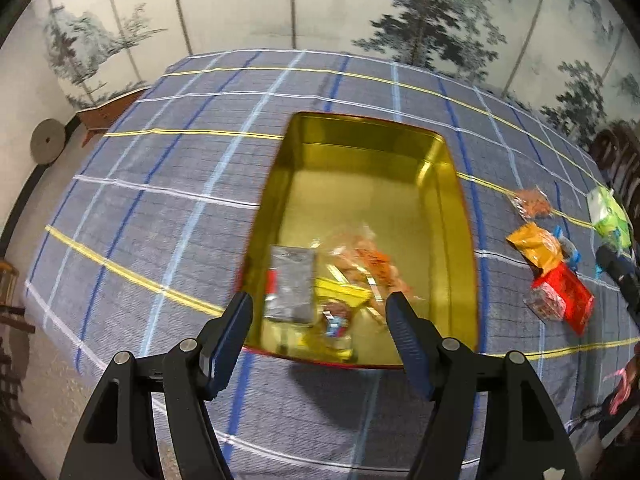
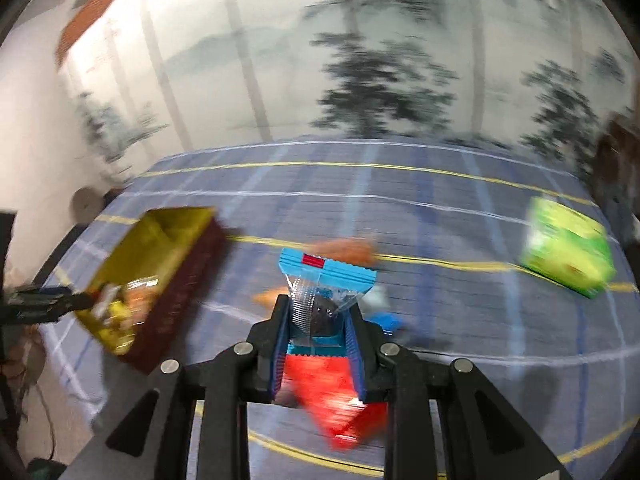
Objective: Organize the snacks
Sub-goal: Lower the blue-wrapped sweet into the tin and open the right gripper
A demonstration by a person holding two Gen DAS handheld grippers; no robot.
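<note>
An open tin (image 1: 440, 160), gold inside and red outside, lies on the checked cloth. At its near end lie several snacks: a grey packet (image 1: 290, 284), a yellow packet (image 1: 340, 290) and a clear bag of orange pieces (image 1: 368, 258). My left gripper (image 1: 319, 298) hovers open over that end with nothing between its fingers. My right gripper (image 2: 319, 304) is shut on a blue-topped clear packet (image 2: 326, 270) with a dark snack inside, lifted above a red packet (image 2: 336, 384). The tin (image 2: 176, 280) is to its left in the blurred right wrist view.
Loose snacks lie on the cloth right of the tin: a clear orange bag (image 1: 530, 202), an orange-yellow packet (image 1: 536, 244), the red packet (image 1: 564, 296) and a green pack (image 1: 608, 212), (image 2: 568, 252). A pine-painted screen (image 1: 320, 4) backs the table. Wooden furniture (image 1: 108, 110) stands at left.
</note>
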